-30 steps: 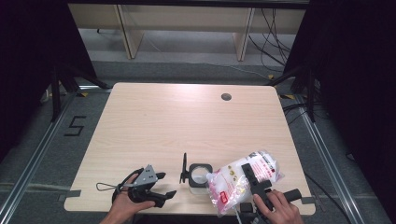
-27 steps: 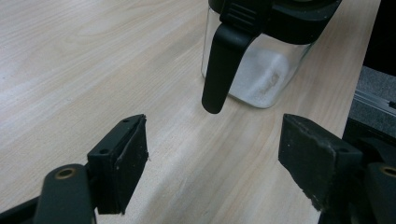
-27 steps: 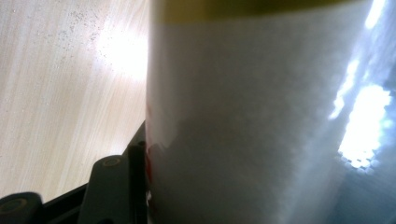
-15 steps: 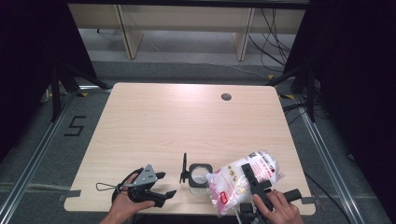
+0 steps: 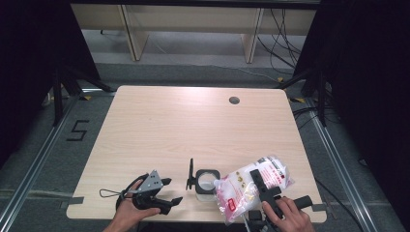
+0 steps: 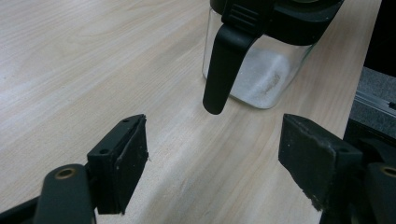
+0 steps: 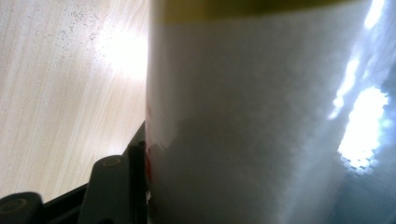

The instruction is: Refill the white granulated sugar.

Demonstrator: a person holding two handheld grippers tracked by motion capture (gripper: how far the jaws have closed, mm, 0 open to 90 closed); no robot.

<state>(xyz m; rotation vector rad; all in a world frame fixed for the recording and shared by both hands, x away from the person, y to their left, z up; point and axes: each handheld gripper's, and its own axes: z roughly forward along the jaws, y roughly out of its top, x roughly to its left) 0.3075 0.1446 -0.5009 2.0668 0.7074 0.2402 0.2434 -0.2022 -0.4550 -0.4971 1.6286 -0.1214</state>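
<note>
Two tools work near the front edge of the counter (image 5: 159, 125). At the front right corner the right tool (image 5: 258, 181) has its jaws clamped on a clear plastic bag (image 5: 251, 183) of white grains, held tilted with its corner at the rim of a small clear container (image 5: 207, 181); in the right gripper view the bag (image 7: 261, 116) presses against the one jaw that shows. Just left of the bag, the container stands near the front edge with its black lid swung up on its left side. Toward the front left corner the left tool (image 5: 167, 191) hovers with jaws wide apart and nothing between them; in the left gripper view it (image 6: 212, 154) faces the container (image 6: 261, 60), near but not touching.
</note>
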